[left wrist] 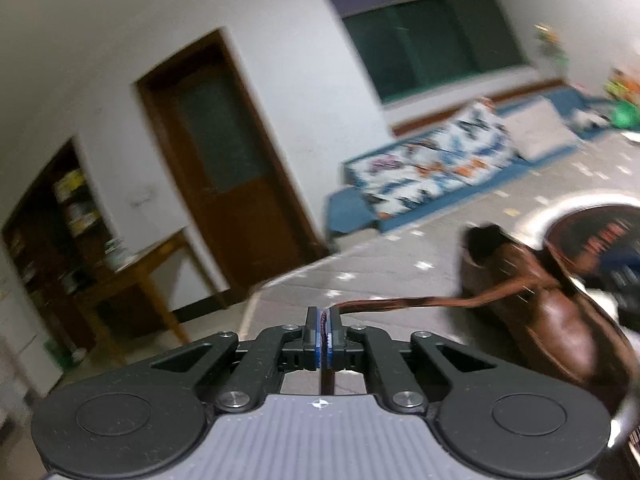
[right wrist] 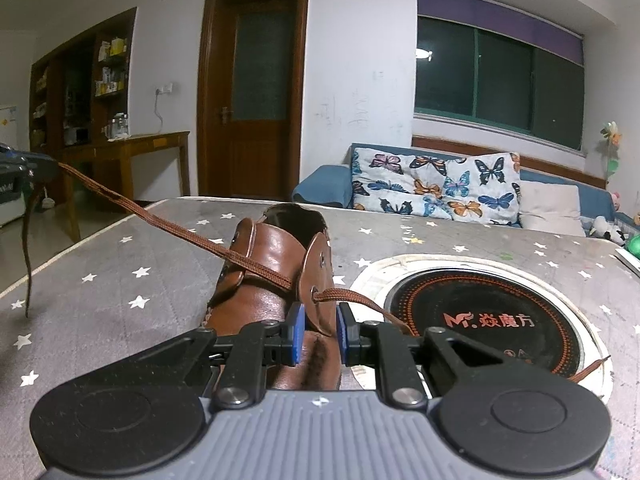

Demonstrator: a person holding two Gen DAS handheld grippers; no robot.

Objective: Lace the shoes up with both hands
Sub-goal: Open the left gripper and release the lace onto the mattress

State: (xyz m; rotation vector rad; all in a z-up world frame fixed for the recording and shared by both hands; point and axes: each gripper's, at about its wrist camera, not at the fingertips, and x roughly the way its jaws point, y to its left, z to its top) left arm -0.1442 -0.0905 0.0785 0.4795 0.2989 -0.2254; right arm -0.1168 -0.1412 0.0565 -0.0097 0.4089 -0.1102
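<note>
Currently the brown leather shoe sits at centre of the right wrist view, on a grey table cover printed with white stars. Just to its right, a round black plate with orange lettering is set into the table.

Right gripper: jaws closed onto the shoe's right eyelet flap; blue pads sit on either side of the flap, which is pinched between them at lower centre.

Brown lace: comes out of the eyelet in that flap, crosses the tongue, and runs taut toward the upper left of the frame. A second length of lace trails from the same eyelet to the lower right, its tip lying on the rim of the black plate.

Left gripper: jaws shut on the lace, a thin strand visible between the pads at lower centre of the left wrist view. From there the lace stretches right to the shoe, which is blurred at the right edge. In the right wrist view this gripper shows at the far left edge, with a loose lace end hanging below it.

Background: wooden door, sofa with butterfly cushion.
</note>
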